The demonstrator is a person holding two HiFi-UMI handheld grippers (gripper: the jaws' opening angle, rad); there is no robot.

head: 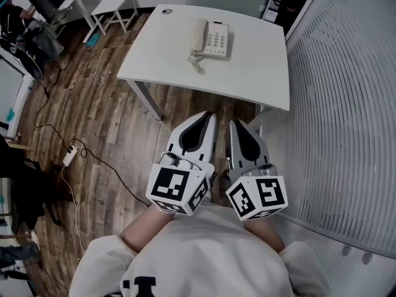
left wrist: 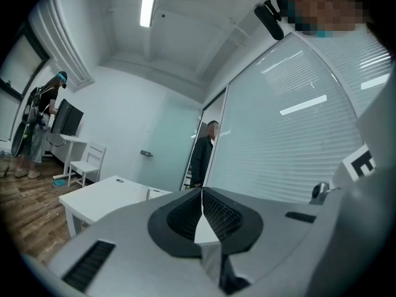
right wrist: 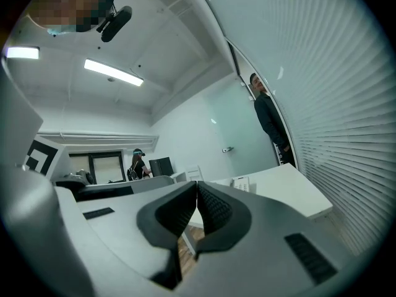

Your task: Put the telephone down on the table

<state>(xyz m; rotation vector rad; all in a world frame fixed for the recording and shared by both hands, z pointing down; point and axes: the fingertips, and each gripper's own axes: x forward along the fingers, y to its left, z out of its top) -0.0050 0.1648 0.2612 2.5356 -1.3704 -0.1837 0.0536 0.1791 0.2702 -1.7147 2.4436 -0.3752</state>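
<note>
White sweatshirt (head: 204, 252), chest and shoulders, along the bottom of the head view, closest to the lens.

Item: left gripper (head: 207, 115). Grey-white shell, black ribbed pads (left wrist: 216, 215). Held low in front of the torso, over the brown plank floor (head: 93, 116), tips toward the table. Jaws fully together, pads meeting along one seam in the left gripper view; nothing between them.

Item: right gripper (head: 236, 124). Same build, just beside the left one, not touching it. Jaws closed pad to pad in the right gripper view; nothing gripped.

Task item: cream corded desk telephone (head: 210, 39). Lies flat on the white rectangular table (head: 260, 67), toward its far middle. Handset seated in the cradle on the left side, keypad on the right, coiled cord (head: 196, 62) bunched at the near edge of the set. Well apart from both grippers, untouched.

Surroundings: white power strip (head: 69, 156) with black cable on the floor at left; white chair (head: 114, 5) beyond the table's far left corner; ribbed white wall (head: 346, 104) at right; person in dark clothes (left wrist: 203, 156) standing by the frosted glass partition, seen in the left gripper view.
</note>
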